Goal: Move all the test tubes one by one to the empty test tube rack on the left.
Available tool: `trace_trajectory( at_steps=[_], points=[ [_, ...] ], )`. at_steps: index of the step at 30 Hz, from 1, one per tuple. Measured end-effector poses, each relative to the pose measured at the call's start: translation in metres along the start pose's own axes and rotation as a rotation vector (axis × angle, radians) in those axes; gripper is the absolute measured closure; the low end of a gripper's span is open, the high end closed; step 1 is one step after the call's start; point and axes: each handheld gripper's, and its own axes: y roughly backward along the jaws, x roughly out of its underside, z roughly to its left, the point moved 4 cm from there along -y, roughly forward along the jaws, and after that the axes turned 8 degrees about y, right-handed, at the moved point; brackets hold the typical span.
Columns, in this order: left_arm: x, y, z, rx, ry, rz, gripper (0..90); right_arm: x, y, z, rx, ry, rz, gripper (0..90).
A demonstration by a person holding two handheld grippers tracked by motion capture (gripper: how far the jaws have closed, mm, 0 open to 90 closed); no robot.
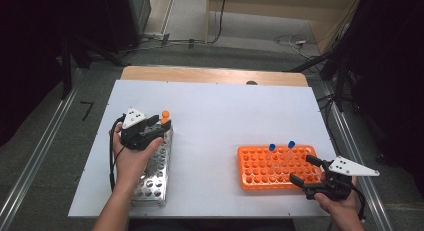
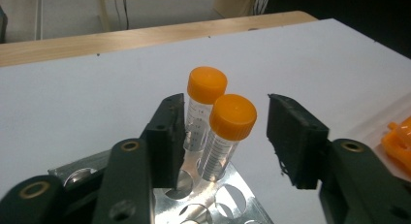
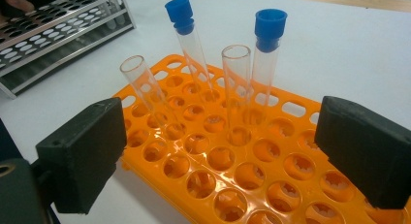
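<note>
Upright, two clear tubes (image 2: 215,149), orange screw caps, graduated sides

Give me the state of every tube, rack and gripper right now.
Orange-capped tubes: capped, upright in metal rack.
Blue-capped tubes: stoppered, standing in orange rack.
Uncapped tubes: open, empty, same rack.
Left gripper: open around the nearer orange-capped tube.
Right gripper: open, empty.

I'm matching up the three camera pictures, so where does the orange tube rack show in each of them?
High view: the orange rack lies right of centre, near the table's front edge, just ahead of the right gripper.
Left gripper view: a sliver of it at the right edge.
Right gripper view: across the lower middle, between the fingers.
Shared landmark: the metal rack.
</note>
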Motion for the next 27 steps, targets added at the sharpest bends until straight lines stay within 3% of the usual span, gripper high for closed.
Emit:
trace_trajectory(
  at_steps=[9, 14, 20, 27],
  points=[
    [-0.003, 0.015, -0.011, 0.044, 0.007, -0.040, 13.3, -0.001, -0.005, -0.001, -0.002, -0.014, -0.008, 10.9],
    [-0.002, 0.021, -0.022, 0.122, 0.008, -0.038, 3.0, 0.001, -0.011, -0.001, -0.019, -0.026, 0.002, 22.7],
    [0.001, 0.030, -0.035, 0.183, -0.001, -0.051, 0.0, 0.005, -0.021, -0.005, 0.007, -0.065, 0.034, 40.0],
    [0.007, 0.036, -0.049, 0.221, -0.018, -0.045, 0.0, 0.009, -0.031, -0.006, 0.055, -0.081, 0.065, 52.7]
  ],
)
